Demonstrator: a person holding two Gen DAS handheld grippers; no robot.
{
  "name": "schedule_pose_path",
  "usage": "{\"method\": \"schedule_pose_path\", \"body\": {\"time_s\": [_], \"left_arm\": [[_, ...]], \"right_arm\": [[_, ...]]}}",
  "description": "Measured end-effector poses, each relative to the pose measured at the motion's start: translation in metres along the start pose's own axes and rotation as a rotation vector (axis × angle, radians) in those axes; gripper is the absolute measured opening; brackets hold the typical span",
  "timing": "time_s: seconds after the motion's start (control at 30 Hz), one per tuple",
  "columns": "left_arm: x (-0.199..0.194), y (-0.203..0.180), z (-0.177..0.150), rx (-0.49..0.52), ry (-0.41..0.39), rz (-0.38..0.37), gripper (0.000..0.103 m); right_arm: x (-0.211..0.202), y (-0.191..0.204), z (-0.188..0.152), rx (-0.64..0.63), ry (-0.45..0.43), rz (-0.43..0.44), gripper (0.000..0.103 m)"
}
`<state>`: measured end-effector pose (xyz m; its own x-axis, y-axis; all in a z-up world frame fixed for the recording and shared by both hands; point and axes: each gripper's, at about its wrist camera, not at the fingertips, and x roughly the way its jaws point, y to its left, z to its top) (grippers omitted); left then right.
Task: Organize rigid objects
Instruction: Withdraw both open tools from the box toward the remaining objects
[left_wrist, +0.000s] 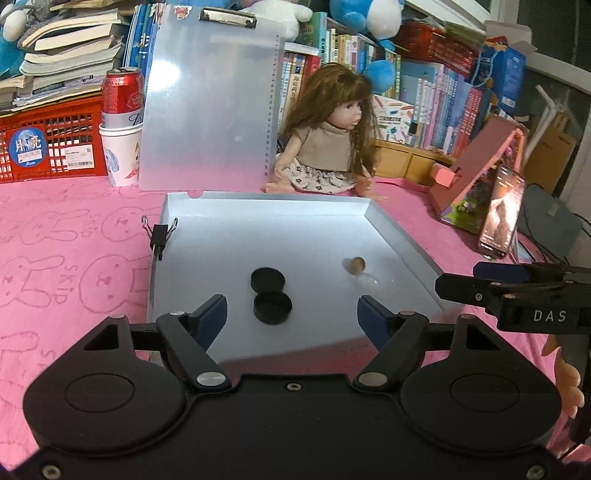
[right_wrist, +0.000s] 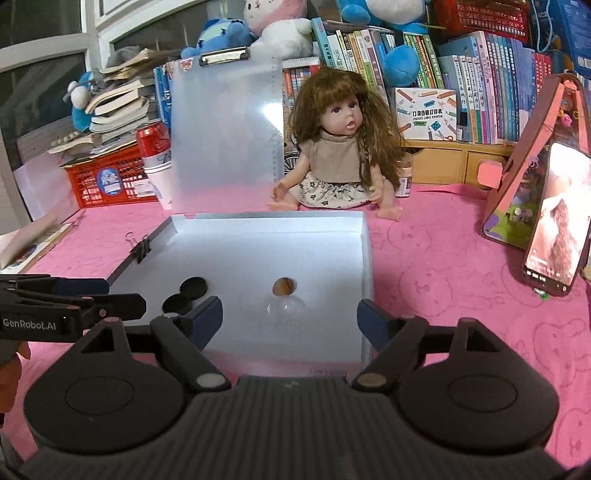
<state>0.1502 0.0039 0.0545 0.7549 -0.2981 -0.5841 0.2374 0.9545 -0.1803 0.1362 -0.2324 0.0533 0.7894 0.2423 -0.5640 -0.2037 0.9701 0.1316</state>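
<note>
A shallow white tray (left_wrist: 266, 197) (right_wrist: 266, 218) lies on the pink cloth. Inside it two black round caps (left_wrist: 267, 280) (left_wrist: 272, 307) touch each other, and they lie toward the tray's left side in the right wrist view (right_wrist: 192, 286). A small brown ball (left_wrist: 356, 265) (right_wrist: 283, 286) rests further right, beside a clear dome (right_wrist: 286, 308). My left gripper (left_wrist: 291, 314) is open over the tray's near edge, just short of the caps, holding nothing. My right gripper (right_wrist: 290, 317) is open too, empty, in front of the ball. Each gripper appears in the other's view (left_wrist: 456, 280) (right_wrist: 122, 295).
A black binder clip (left_wrist: 159, 236) grips the tray's left wall. Behind the tray sit a doll (left_wrist: 332, 147) and a leaning clipboard (left_wrist: 210, 103). A red can in a paper cup (left_wrist: 122, 122) and a red crate (left_wrist: 48, 144) stand at the left. A phone (left_wrist: 502, 210) leans on a pink stand at the right.
</note>
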Motion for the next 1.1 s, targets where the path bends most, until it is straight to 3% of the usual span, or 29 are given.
{"method": "schedule_pose_path", "body": {"time_s": [0.43,0.7,1.1], "left_arm": [[-0.046,-0.017,-0.034,0.052,-0.041,0.001,0.079],[-0.069,-0.019,-0.052,0.076,-0.071,0.009,0.081],[-0.086,-0.012,-0.091,0.076,-0.118,0.068,0.081]], "right_arm": [[-0.028,0.004,-0.026,-0.032,0.007,-0.015,0.090],[-0.049,0.005,-0.042,-0.045,-0.034,-0.022,0.092],[-0.065,0.004,-0.081,-0.093,-0.077,-0.027,0.093]]}}
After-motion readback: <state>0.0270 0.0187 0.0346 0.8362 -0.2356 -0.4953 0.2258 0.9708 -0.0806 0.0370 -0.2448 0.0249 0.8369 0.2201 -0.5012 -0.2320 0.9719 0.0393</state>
